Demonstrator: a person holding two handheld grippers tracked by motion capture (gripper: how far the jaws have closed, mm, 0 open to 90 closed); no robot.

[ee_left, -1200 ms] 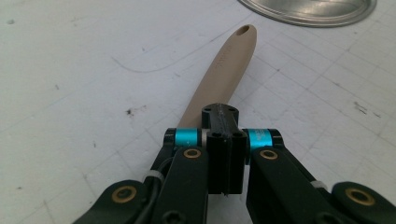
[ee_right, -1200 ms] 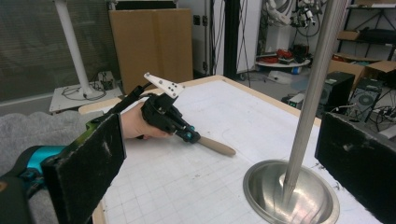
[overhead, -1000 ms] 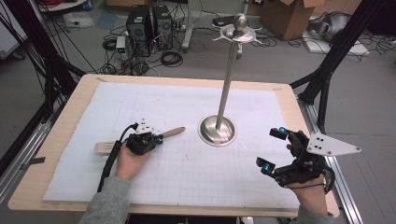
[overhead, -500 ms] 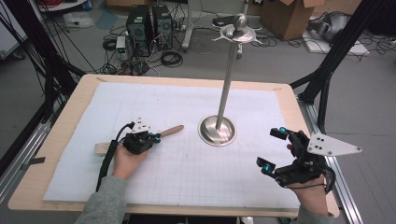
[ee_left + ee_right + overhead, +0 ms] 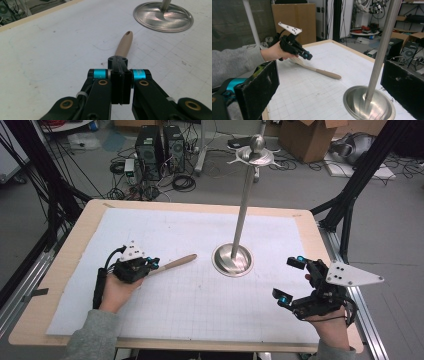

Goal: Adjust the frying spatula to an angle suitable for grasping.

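A wooden utensil (image 5: 175,262) lies on the white gridded mat (image 5: 200,300), left of centre. Its handle (image 5: 124,46), with a hole in its end, points toward a metal stand (image 5: 232,260). My left gripper (image 5: 150,265) is shut on the utensil near its head end; in the left gripper view the jaws (image 5: 118,62) are pressed together with the handle coming out past them. In the right gripper view the utensil (image 5: 324,72) rests its handle tip on the mat under the left gripper (image 5: 307,55). My right gripper (image 5: 288,279) stands open near the mat's right edge, nothing between its jaws (image 5: 330,75).
The stand has a round steel base (image 5: 368,105) and a tall pole (image 5: 245,205) topped with hooks and a ball, at the mat's centre right. The wooden table edge (image 5: 320,245) runs close to the right gripper. Computers, cables and boxes sit on the floor beyond.
My left hand and gripper have shifted a little to the left along the utensil, covering its head end and baring more handle. The right gripper has not moved.
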